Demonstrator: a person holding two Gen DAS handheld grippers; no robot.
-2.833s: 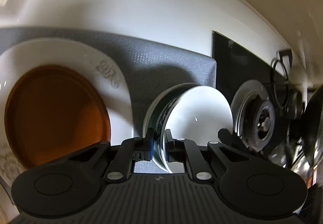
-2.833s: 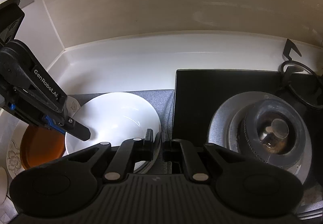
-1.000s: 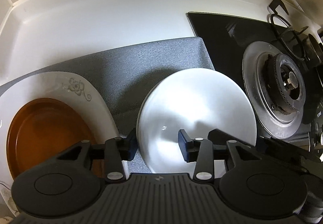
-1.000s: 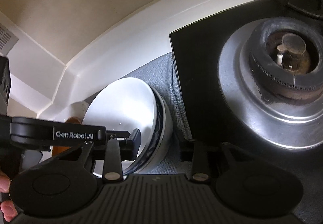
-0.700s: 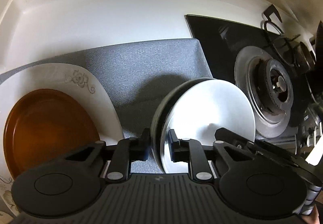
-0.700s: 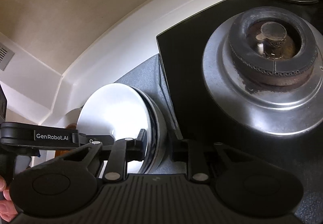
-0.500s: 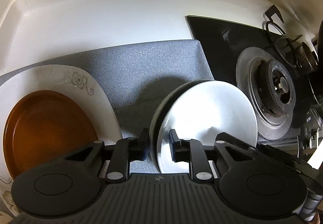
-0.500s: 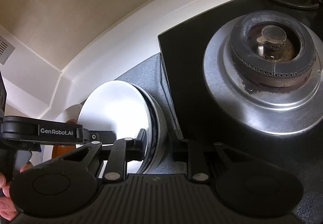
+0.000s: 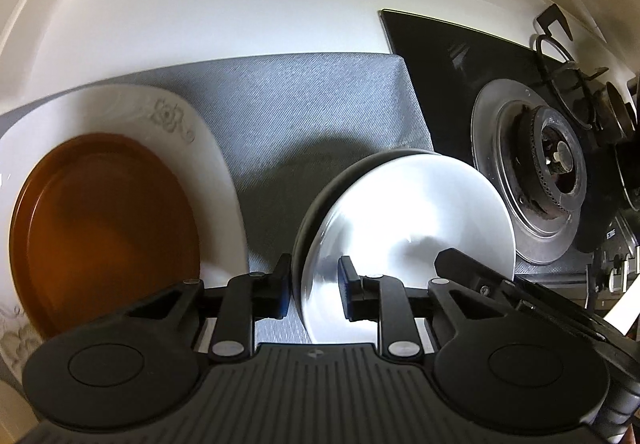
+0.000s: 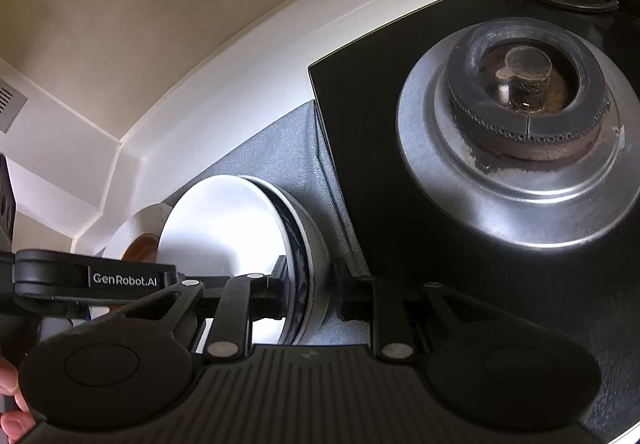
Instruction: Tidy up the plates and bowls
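White bowl (image 9: 408, 212) rim pinched by both claws; its underside hidden.

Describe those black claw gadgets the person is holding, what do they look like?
Both are matte black plastic. The left gripper has a ribbed body, two round discs, silver pivot pins and blue pads on its fingers. The right gripper is built alike. White "GenRobot.AI" lettering runs along the left one's side.

Dim, warm light falls from above, with soft glare on the tilted white ceramic bowl (image 9: 420, 212). It casts a shadow on the grey woven mat (image 9: 304, 108) behind, and straight edges bow near the frame borders.
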